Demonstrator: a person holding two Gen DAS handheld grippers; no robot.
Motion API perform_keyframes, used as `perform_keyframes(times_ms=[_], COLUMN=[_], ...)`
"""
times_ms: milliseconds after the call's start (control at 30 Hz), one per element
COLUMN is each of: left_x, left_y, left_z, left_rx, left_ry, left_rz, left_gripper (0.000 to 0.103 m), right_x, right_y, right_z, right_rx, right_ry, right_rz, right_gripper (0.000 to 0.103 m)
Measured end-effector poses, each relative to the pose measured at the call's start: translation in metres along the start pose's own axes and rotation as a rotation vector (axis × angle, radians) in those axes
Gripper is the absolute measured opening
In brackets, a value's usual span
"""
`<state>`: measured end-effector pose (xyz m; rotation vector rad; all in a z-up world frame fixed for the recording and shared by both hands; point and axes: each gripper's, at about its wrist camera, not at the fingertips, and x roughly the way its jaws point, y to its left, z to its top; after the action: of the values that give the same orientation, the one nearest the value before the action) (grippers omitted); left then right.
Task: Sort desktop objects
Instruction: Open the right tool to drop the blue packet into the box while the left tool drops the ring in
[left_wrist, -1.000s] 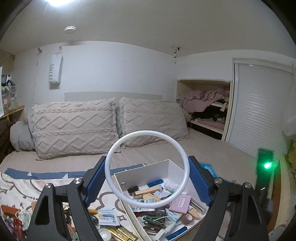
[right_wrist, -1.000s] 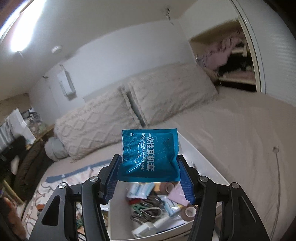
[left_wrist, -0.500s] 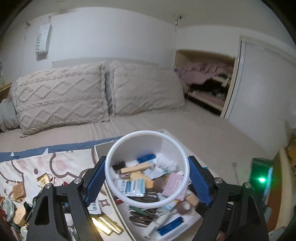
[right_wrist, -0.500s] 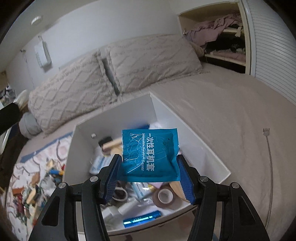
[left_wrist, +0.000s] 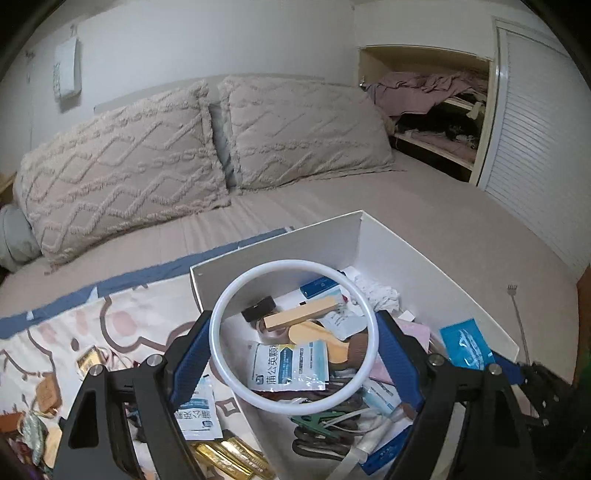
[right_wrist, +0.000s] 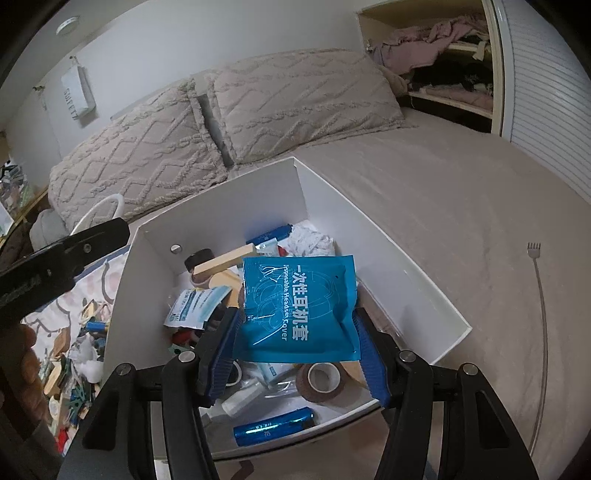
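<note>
My left gripper (left_wrist: 293, 354) is shut on a white plastic ring (left_wrist: 225, 306), held upright over the near left part of a white open box (left_wrist: 277, 254) full of small items. In the right wrist view my right gripper (right_wrist: 295, 343) is shut on a blue foil packet (right_wrist: 299, 306) with white print, hanging above the same white box (right_wrist: 218, 210). The blue packet (left_wrist: 467, 349) and the right gripper's tips also show at the right of the left wrist view. The left gripper (right_wrist: 66, 247) with the ring (right_wrist: 107, 206) shows at the far left of the right wrist view.
The box sits on a bed with two beige pillows (left_wrist: 295, 129) behind it. Inside lie a wooden block (left_wrist: 301, 314), a sachet (left_wrist: 288, 365), tape rolls (right_wrist: 321, 380) and a blue tube (right_wrist: 273, 424). Loose clutter covers the patterned cloth (left_wrist: 55, 350) left of the box. A back scratcher (right_wrist: 539, 295) lies to the right.
Both grippers have tipped downward and come lower over the box, each keeping its hold. The left one with the ring moved more and now hangs above the box's contents.
</note>
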<state>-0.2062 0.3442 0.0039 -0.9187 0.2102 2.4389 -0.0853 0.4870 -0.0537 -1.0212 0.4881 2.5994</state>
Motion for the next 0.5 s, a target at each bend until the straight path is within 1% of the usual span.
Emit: perform_keyframes(times_ms=[33,100,133,233,333,500], left_x=[0.004,0.009,0.013,0.023,0.033,0.05], left_y=[0.002,0.005,0.006,0.008,0.009,0.012], left_z=[0.001,0.002,0.002,0.002,0.003,0.004], left_rx=[-0.014,-0.036,-0.051,-0.084,-0.118,-0.145], left_ry=[0.012,0.026,0.038,0.07,0.1,0.135], left_rz=[-0.004,-0.014,-0.021,-0.034,-0.041,-0.033], left_gripper=[0.084,0.084,0.084,0.084,0.084,0.084], right_x=[0.001,0.001,0.001,0.002,0.004,0.005], right_y=[-0.002,-0.003,-0.003,-0.001,0.002,0.001], right_z=[0.0,0.0,-0.001,-0.002,-0.002,-0.004], right_rx=[0.007,0.014,0.014,0.0,-0.013,-0.011], right_ry=[0.005,0.007,0.009,0.023,0.029,0.04], right_rz=[-0.001,-0.01,-0.012,-0.003,-0.012,-0.014], right_gripper=[0.061,0.07,0.072,0.073,0.073,0.073])
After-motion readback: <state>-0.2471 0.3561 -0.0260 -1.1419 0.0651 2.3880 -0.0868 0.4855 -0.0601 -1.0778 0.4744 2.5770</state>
